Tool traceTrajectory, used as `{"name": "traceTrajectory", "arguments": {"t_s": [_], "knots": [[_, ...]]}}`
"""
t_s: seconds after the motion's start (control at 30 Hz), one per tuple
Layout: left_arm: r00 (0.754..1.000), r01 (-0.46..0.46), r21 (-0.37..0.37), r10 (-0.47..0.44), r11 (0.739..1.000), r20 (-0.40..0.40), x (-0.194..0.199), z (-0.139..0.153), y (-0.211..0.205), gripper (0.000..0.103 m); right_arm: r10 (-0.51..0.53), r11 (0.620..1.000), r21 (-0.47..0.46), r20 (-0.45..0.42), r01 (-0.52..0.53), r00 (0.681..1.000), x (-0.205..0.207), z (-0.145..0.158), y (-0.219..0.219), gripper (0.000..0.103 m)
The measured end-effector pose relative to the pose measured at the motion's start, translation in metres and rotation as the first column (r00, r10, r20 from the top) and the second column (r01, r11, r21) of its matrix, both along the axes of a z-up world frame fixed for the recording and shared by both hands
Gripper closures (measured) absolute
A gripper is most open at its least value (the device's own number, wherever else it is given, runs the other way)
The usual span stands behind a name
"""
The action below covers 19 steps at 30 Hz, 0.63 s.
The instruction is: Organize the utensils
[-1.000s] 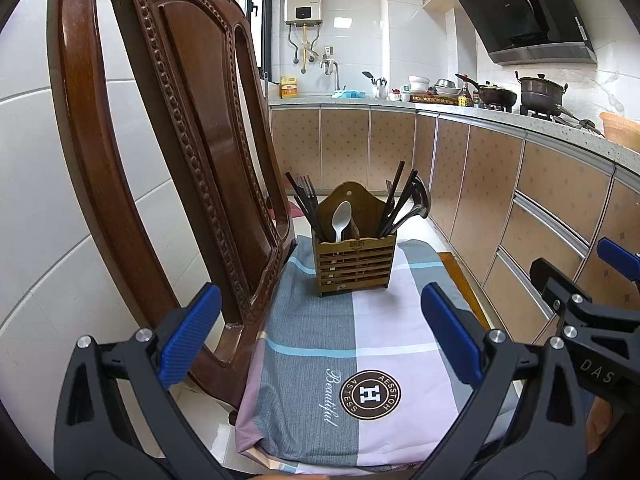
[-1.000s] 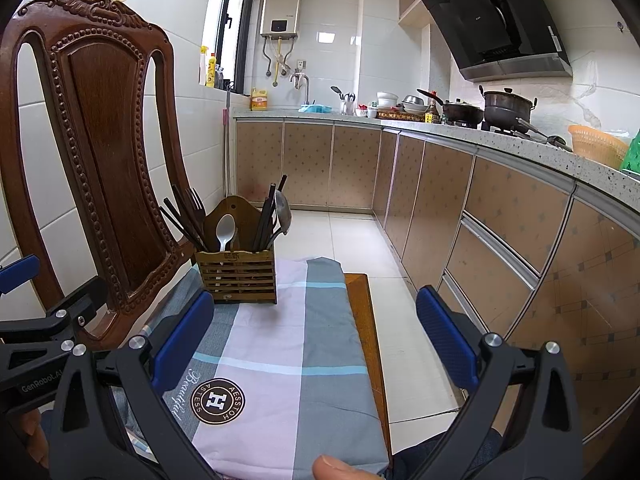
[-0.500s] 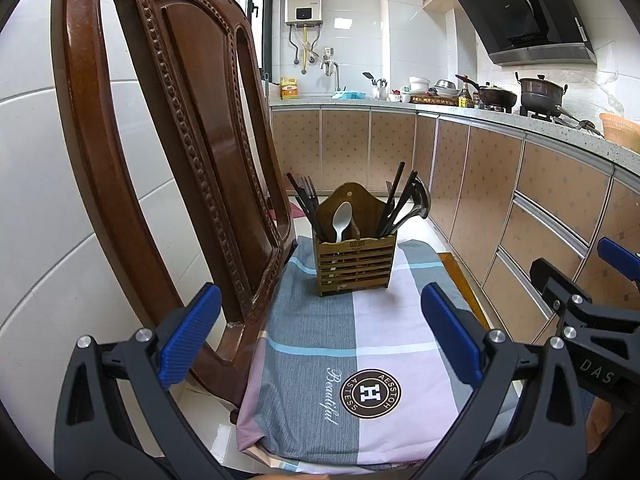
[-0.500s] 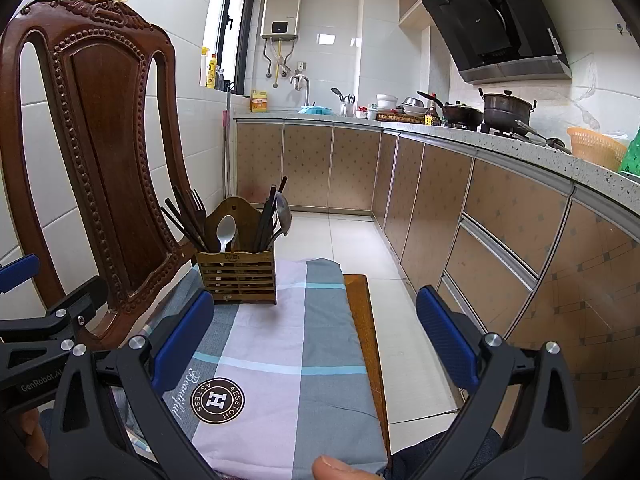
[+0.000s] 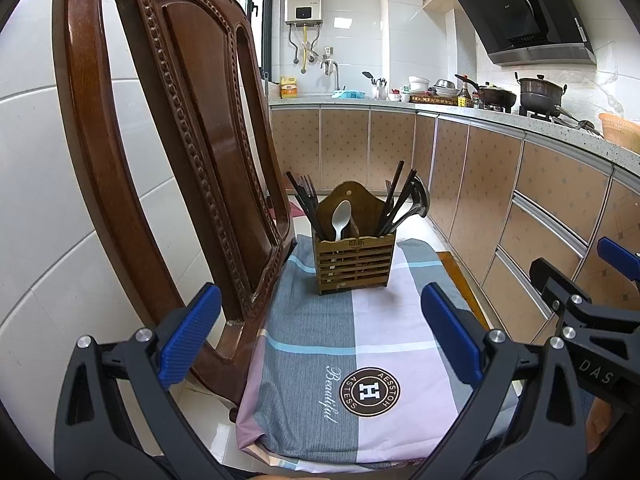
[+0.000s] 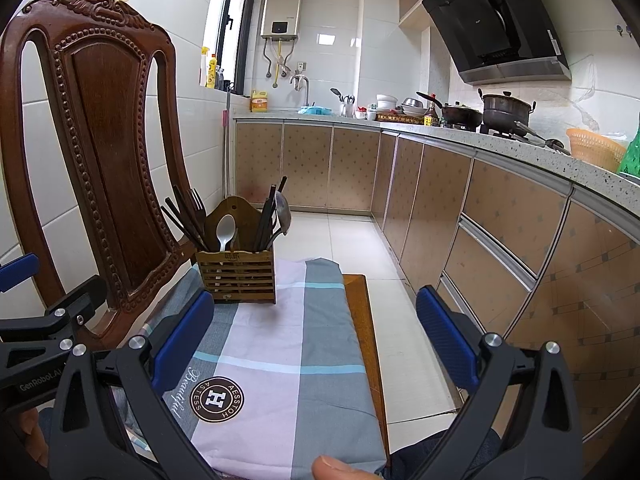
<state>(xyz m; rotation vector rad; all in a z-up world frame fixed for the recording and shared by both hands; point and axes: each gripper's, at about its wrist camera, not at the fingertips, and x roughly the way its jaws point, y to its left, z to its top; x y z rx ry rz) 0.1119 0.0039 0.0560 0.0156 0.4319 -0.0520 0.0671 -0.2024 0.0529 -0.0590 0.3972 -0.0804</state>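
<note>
Both tools hang released and empty over the near edge of a cloth-covered chair seat in a home kitchen. The left tool (image 5: 320, 336) spreads its blue pads wide above the checked cloth (image 5: 320, 344), and the right tool (image 6: 314, 340) does the same beside it, partly out past the seat's right edge over the tiled floor (image 6: 400, 320).

Farther in, at the back of the seat and just beside the carved chair back (image 5: 192, 128), stands the slatted wooden utensil holder (image 5: 354, 264). It is upright on the cloth. Dark chopsticks and a fork (image 5: 308, 194) fan out of its left compartment, a white spoon (image 5: 341, 216) sits in the middle, and more chopsticks with a metal ladle (image 5: 418, 204) lean out to the right.

The risks look plain. The holder rests on loose fabric, not a firm table, so a sideways tug on one utensil could likely drag or tip the whole box. The leaning sticks cross each other, so pulling one may lift its neighbours and drop them to the floor. Thin chopsticks may also slip or twist between wide pads. The chair back crowds the left side, leaving the left tool little room to approach without a knock.

Beyond, the kitchen counter (image 6: 500, 140) holds pots and bowls, well apart from the work.
</note>
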Motion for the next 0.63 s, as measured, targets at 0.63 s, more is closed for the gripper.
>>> {"name": "traceTrajectory", "arguments": {"t_s": [0.63], "knots": [[1.000,0.005,-0.004,-0.005,1.000,-0.007,0.0002,-0.0012,0.0025,0.004,-0.001,1.000,-0.003,0.000,0.001,1.000,-0.0009,-0.0005,-0.0005,0.004]]}}
